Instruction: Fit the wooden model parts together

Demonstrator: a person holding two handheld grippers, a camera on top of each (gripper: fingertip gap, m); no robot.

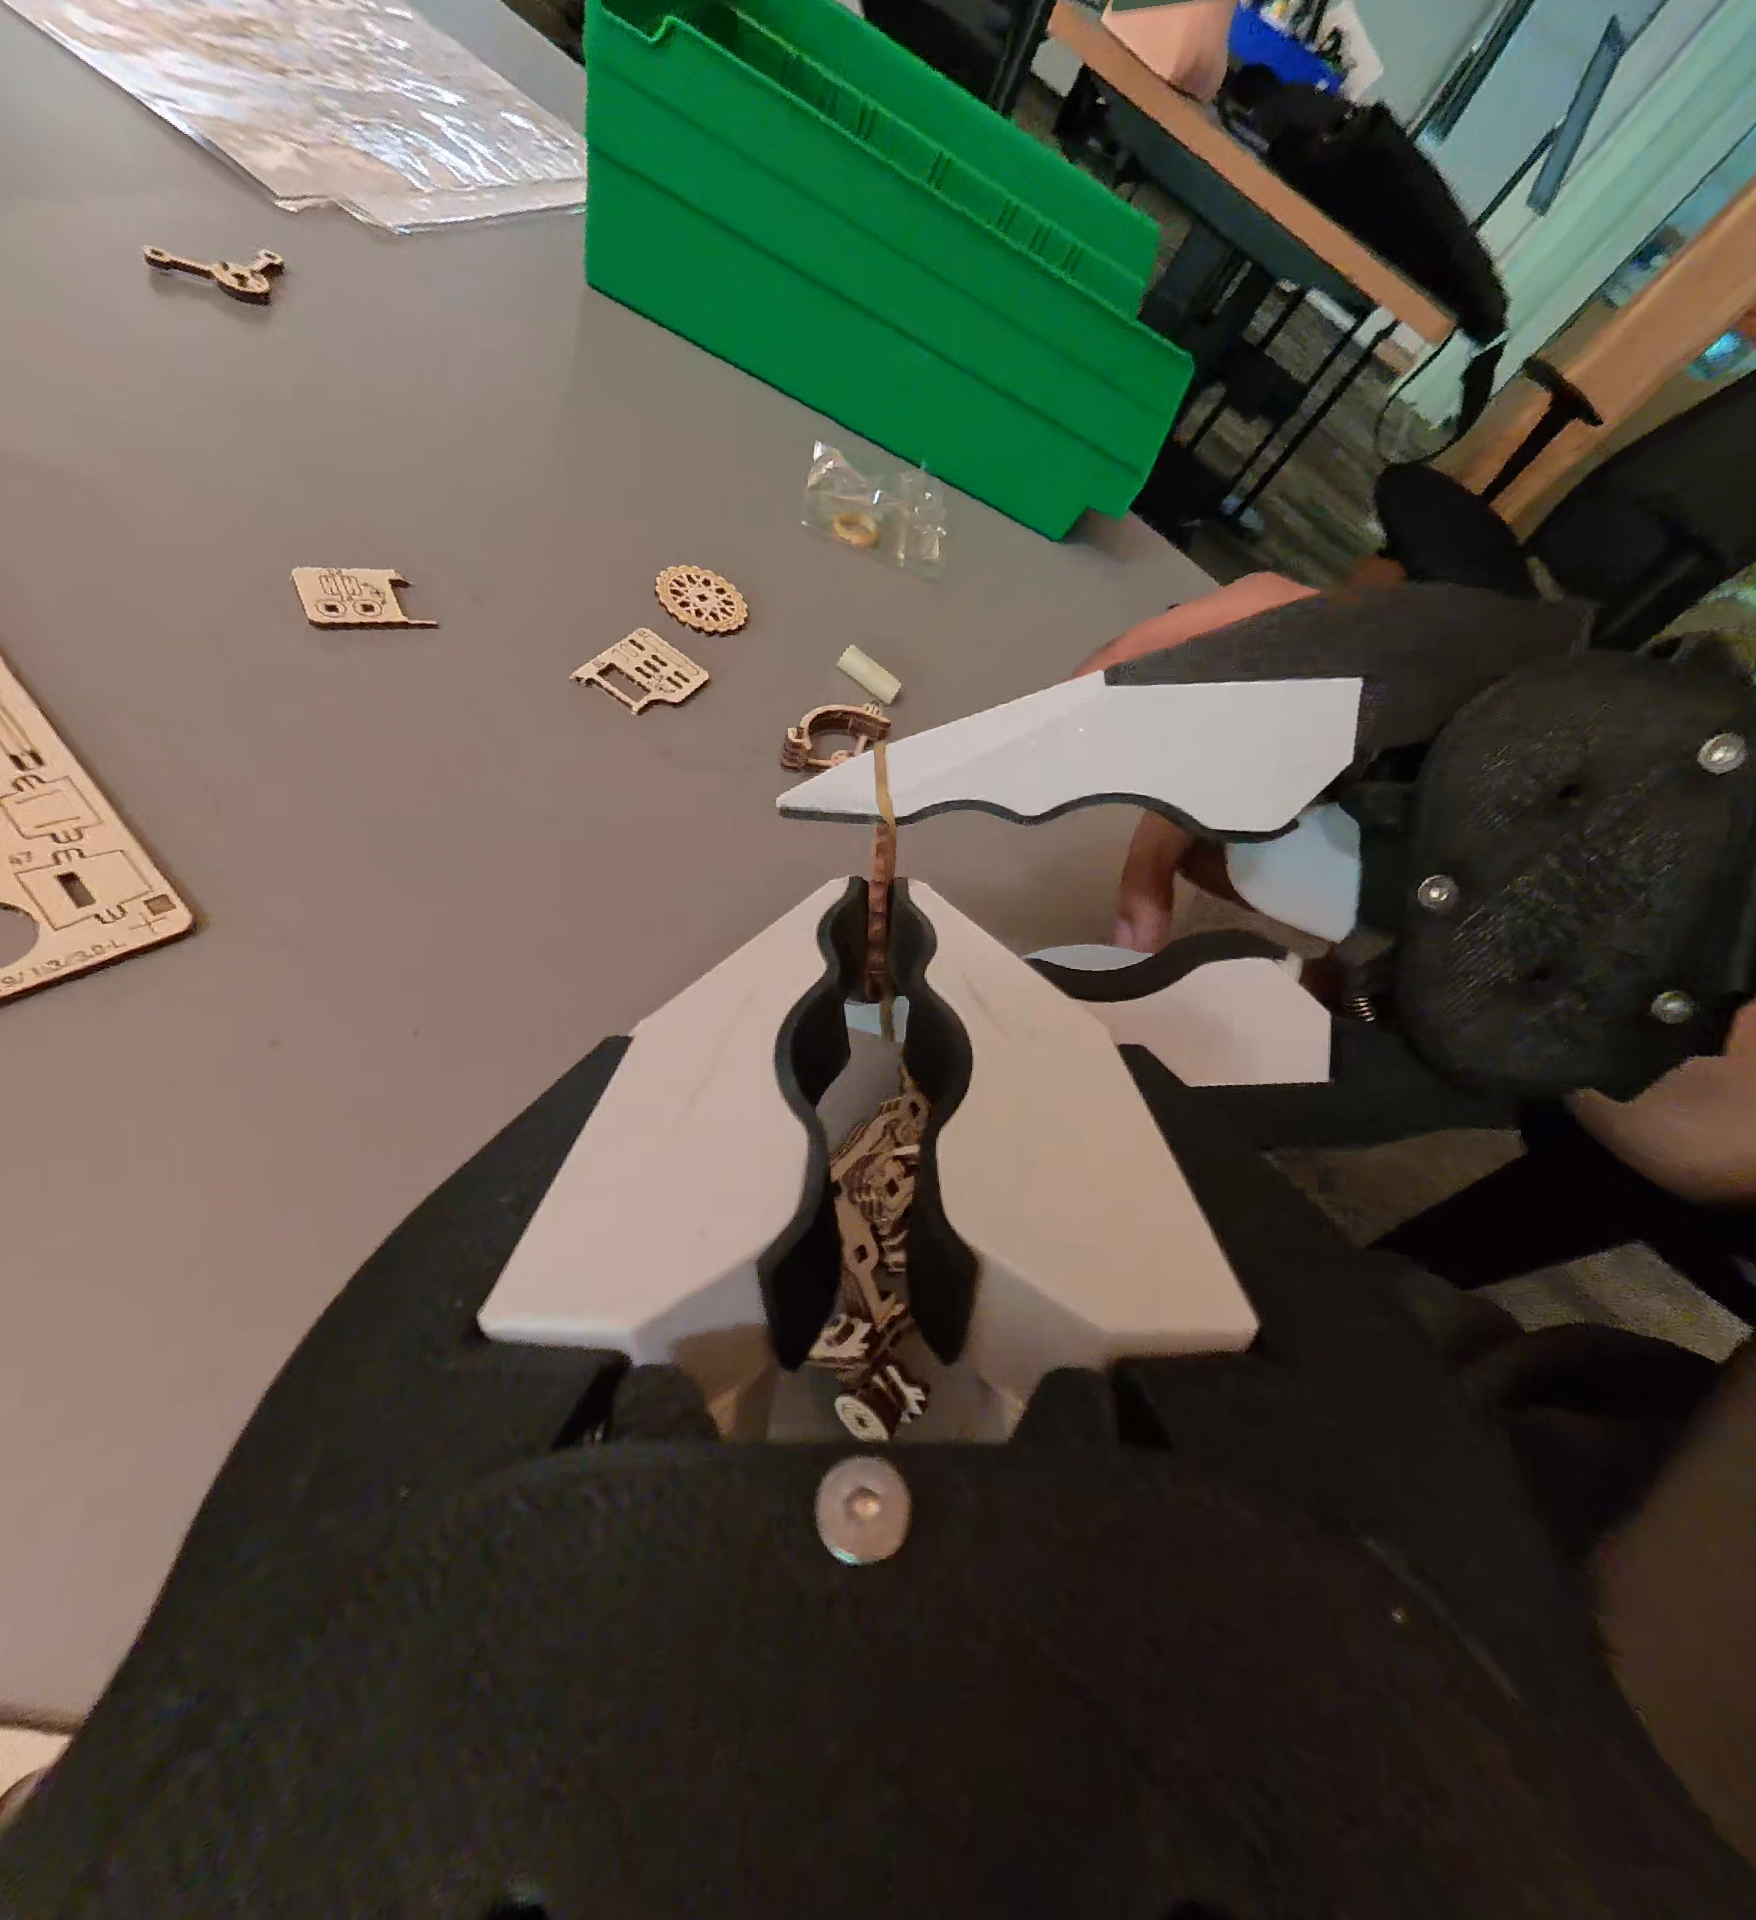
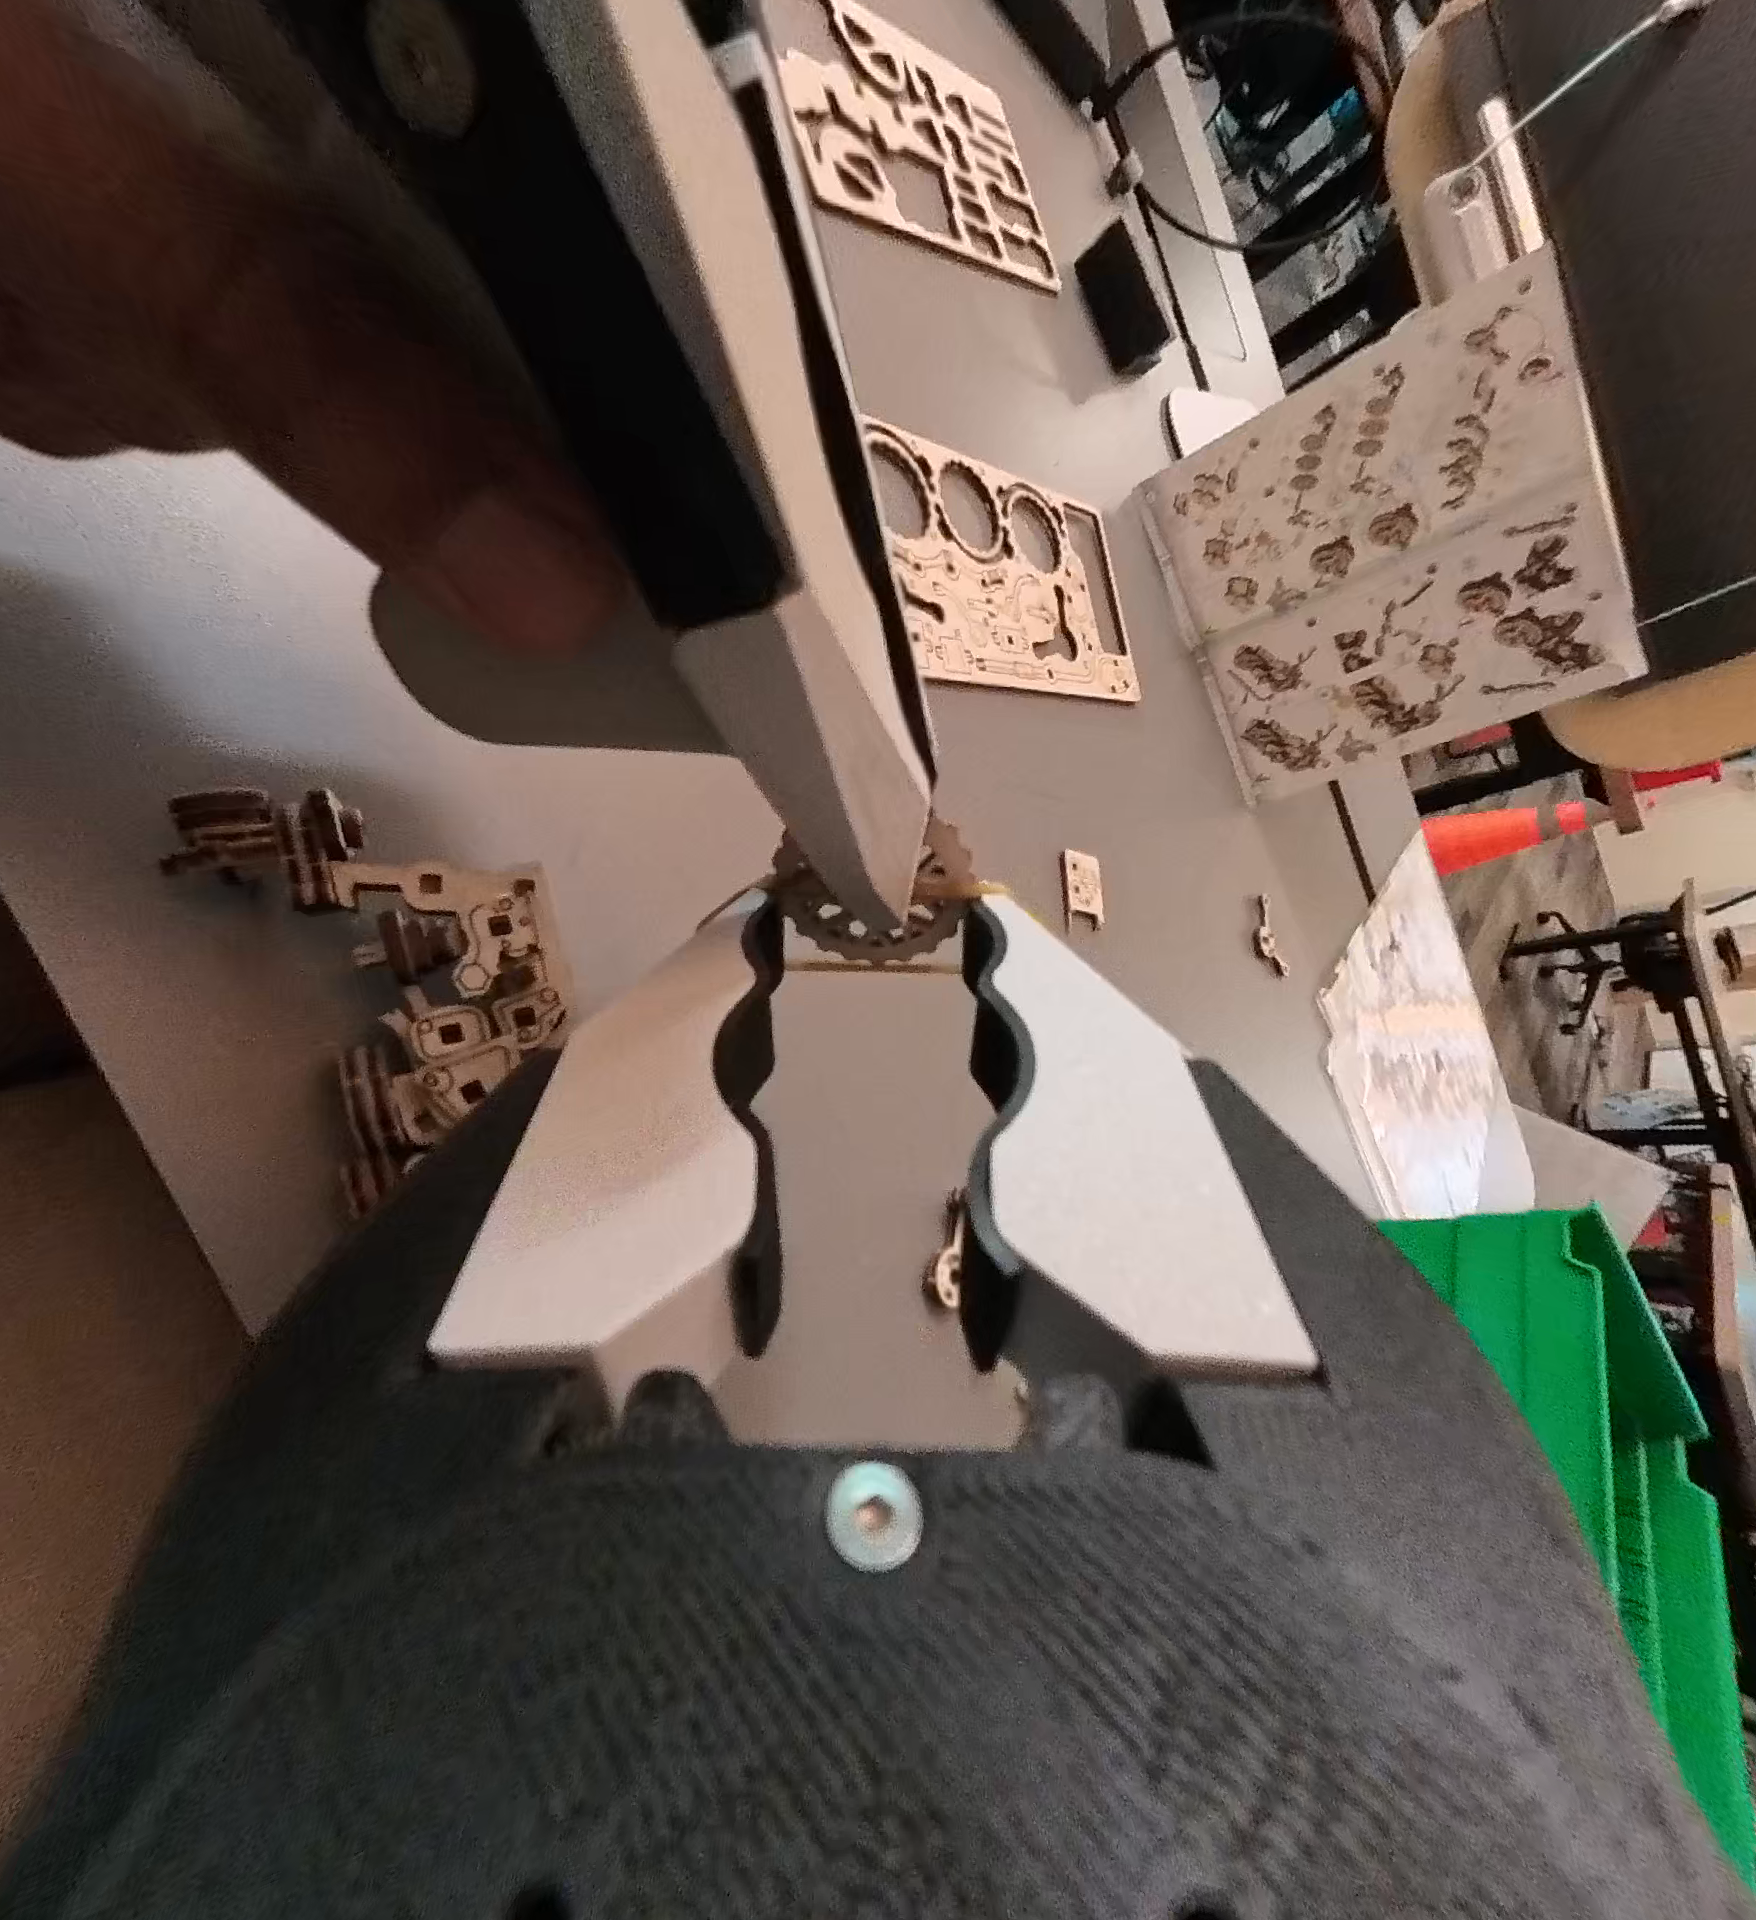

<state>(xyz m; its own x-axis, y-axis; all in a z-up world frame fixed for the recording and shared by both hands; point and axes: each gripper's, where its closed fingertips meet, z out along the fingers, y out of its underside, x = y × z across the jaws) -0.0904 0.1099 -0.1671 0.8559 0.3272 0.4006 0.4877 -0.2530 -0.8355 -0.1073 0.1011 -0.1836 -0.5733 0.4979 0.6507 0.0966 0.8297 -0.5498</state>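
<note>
My left gripper [image 1: 875,896] is clamped edge-on around a wooden gear [image 2: 869,914], held above the near edge of the grey table [image 1: 354,790], while my right gripper [image 2: 872,935] stands wide with a yellowish rubber band [image 2: 879,964] stretched between its fingertips beside that gear.

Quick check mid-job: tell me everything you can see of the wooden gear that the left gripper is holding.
The wooden gear is a thin, pale laser-cut plywood disc with a toothed, dark-burnt rim and pierced openwork. The left gripper is shut on it at the fingertips, so it shows edge-on in the left wrist view. It is held in the air above the grey table. A thin yellowish rubber band runs over its rim and stretches across the open fingers of the right gripper.
</note>
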